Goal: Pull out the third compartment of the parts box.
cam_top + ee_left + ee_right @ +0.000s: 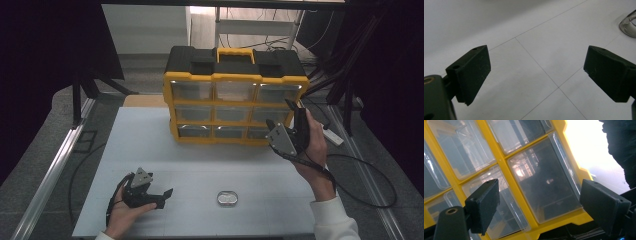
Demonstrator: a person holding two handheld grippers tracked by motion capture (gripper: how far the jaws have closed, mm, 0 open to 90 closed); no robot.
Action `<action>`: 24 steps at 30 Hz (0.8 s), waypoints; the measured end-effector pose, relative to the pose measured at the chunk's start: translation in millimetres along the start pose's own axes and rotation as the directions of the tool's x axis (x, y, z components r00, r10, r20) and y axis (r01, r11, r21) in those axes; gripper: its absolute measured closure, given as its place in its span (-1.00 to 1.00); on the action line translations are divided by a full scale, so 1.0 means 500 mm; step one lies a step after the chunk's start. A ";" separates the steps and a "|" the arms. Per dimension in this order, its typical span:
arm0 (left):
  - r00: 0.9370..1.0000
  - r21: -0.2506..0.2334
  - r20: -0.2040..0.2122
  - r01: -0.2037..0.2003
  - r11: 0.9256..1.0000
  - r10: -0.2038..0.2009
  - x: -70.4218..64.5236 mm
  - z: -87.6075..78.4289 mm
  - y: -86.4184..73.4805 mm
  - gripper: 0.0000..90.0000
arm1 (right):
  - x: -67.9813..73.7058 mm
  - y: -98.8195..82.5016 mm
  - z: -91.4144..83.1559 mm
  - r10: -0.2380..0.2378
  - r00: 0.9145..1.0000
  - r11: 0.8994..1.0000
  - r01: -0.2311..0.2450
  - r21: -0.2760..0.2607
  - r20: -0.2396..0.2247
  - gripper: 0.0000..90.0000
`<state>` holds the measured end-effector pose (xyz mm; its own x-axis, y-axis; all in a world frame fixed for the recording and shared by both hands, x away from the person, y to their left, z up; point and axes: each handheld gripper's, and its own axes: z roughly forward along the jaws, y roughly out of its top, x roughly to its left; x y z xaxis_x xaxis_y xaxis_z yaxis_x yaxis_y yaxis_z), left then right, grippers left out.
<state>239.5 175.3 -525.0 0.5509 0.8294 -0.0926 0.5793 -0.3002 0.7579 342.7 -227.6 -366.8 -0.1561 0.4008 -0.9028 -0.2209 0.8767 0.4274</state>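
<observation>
On the white table (150,145), a yellow-and-black drawer organizer (235,95) stands at twelve o'clock, its three rows of clear drawers facing the person. The right gripper (292,117) is raised at about three o'clock, just in front of the organizer's right-hand column of drawers, held in the right hand (315,145). In the right gripper view its jaws stand wide apart with nothing between them, and they frame a clear drawer (544,180) at the cabinet's yellow edge; they do not touch it. The left gripper (162,196) lies low at about seven o'clock, cradled in the left hand (125,212) near the table's front edge. Its jaws are likewise spread wide and empty over bare table. A small oval metal tin (228,198) sits at six o'clock, well apart from the organizer and to the right of the left gripper; its rim shows at the upper right of the left gripper view.
</observation>
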 end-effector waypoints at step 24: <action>1.000 0.000 -0.001 0.000 1.000 0.000 -0.004 0.000 0.001 -0.83 | -0.016 0.002 0.029 -0.050 0.998 0.999 0.050 0.012 0.033 -0.63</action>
<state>239.0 173.4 -524.4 0.5504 0.8298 -0.0922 0.5796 -0.3003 0.7576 357.5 -226.0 -360.0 -0.1135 0.3650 -0.9241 -0.2168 0.8986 0.3815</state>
